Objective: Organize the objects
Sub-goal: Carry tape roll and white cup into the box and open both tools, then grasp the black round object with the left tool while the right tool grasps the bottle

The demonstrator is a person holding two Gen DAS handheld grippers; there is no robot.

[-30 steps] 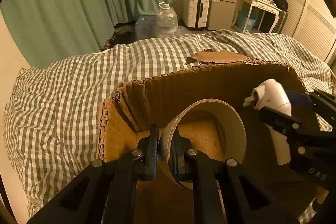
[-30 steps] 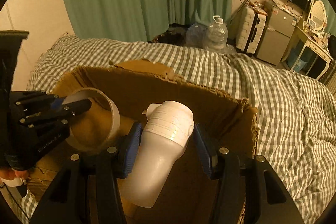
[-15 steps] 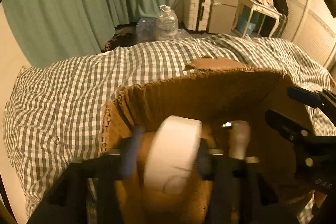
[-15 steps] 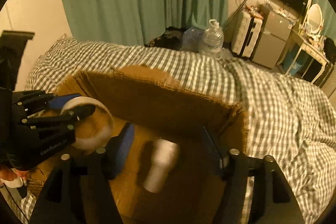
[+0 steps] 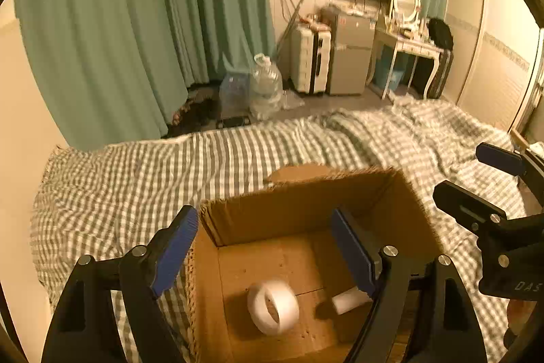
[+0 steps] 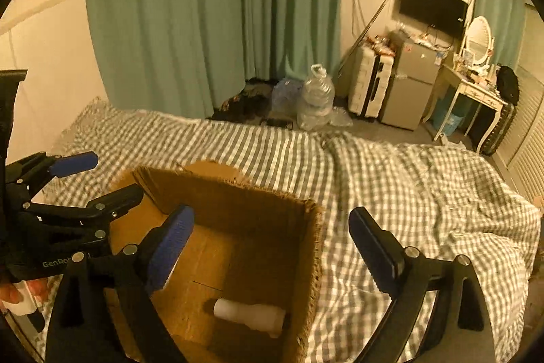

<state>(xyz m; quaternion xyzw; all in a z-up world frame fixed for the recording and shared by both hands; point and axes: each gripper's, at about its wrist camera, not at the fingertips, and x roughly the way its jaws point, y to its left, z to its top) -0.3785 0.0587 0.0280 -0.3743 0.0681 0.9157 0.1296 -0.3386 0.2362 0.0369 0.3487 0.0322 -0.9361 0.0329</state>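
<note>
Because both objects now lie loose on the floor of the cardboard box (image 5: 306, 210), neither tool has anything to grip. The left gripper (image 5: 265, 247) hangs above the box with its blue-padded jaws spread wide and empty. Below it, a roll of white tape (image 5: 273, 306) rests tilted on its edge near the middle of the box floor. Just to its right lies a white bottle (image 6: 250, 315) on its side, close to the box's right wall. The right gripper (image 6: 272, 247) also hovers with jaws released and empty, one finger over the box and the other out over the bed (image 6: 408, 186). The box sits on the bed's grey-checked cover, open side up, so things can be dropped straight in. The bottle's exact type is hard to tell in the dim yellow light; it may be a spray bottle. Both items appear put away.
</note>
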